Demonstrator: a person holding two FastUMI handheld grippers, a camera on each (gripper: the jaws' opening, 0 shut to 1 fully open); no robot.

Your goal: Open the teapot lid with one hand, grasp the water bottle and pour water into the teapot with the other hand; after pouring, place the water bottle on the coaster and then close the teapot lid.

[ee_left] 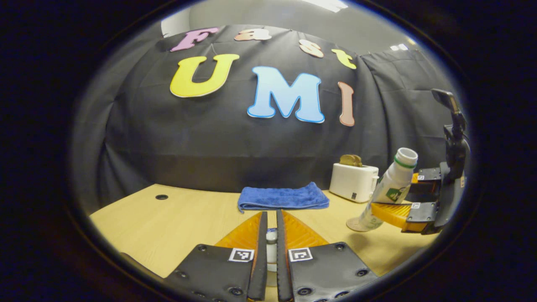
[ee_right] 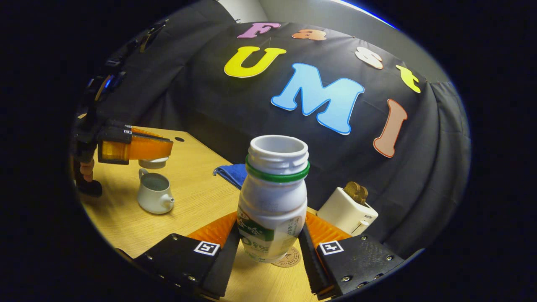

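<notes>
My right gripper (ee_right: pixel 268 247) clamps the bottle (ee_right: pixel 272 197) on both sides, just above the coaster (ee_right: pixel 288 258); the bottle is uncapped and tilted a little, its base lifted or barely touching. My left gripper (ee_left: pixel 268 235) is clenched on the lid (ee_left: pixel 271 241), held above the open teapot (ee_right: pixel 154 195), which stands left of the coaster on the table (ee_right: pixel 197 197). Behind the coaster: cloth (ee_left: pixel 283 196), toaster (ee_right: pixel 348 209).

Judged step: setting the bottle down after pouring. Next: level the bottle, seat it centred on the coaster, release. Then lower the lid squarely onto the teapot.
</notes>
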